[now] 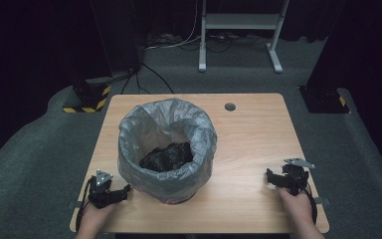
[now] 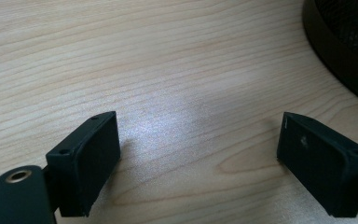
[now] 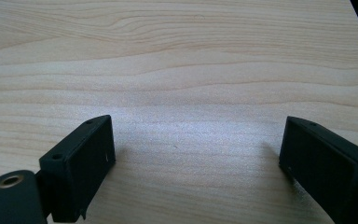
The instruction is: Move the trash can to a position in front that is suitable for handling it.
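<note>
Your left gripper rests on the near left corner of the table, jaws spread wide with nothing between them. In the left gripper view the gripper shows only bare wood grain between its two black pads, and the dark curved base of the bin sits at the upper right edge, near but not touching the pads. From above, that gripper points toward the foot of the bin and lies just beside it.

Your right gripper lies near the right edge of the table, well apart from the bin, its jaws also spread and empty. In the right gripper view the gripper looks across plain wood, with the table's dark edge at the upper right corner.

The bin stands upright a little left of the table's middle, between your two hands. A grey bag lines it and folds down over the rim. A crumpled black bag lies at the bottom inside.

A small round hole sits in the tabletop toward the far edge.
</note>
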`<control>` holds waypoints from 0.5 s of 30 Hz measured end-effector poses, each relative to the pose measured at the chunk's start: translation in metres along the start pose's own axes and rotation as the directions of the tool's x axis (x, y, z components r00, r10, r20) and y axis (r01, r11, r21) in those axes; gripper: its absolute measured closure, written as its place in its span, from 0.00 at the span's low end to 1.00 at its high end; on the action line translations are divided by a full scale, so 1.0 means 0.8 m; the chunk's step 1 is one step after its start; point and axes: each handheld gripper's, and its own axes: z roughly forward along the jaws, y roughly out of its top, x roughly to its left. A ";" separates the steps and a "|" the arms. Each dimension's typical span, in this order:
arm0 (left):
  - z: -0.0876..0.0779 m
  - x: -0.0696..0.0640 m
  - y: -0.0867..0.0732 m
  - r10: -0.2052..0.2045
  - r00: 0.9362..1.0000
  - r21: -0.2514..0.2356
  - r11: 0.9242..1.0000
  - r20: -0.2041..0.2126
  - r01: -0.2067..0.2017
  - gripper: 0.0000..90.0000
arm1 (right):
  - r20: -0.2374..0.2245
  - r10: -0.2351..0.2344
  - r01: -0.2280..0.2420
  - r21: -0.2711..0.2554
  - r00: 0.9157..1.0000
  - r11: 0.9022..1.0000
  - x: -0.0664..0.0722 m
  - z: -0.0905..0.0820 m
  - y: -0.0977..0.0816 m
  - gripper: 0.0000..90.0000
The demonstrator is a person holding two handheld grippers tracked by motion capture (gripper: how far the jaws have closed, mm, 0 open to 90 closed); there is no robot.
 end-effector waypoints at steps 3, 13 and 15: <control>0.000 0.001 0.000 -0.004 1.000 -0.004 1.000 0.002 0.005 0.14 | -0.007 -0.010 0.010 -0.002 1.000 1.000 -0.001 0.000 0.000 0.12; -0.011 0.003 0.007 0.002 1.000 0.057 0.998 -0.016 -0.001 0.16 | -0.023 -0.105 0.103 -0.091 0.994 0.990 0.024 -0.027 0.017 0.14; -0.018 0.004 0.011 0.008 0.999 0.043 0.999 -0.031 -0.007 0.16 | -0.040 -0.127 0.120 -0.130 0.991 0.984 0.037 -0.038 0.024 0.14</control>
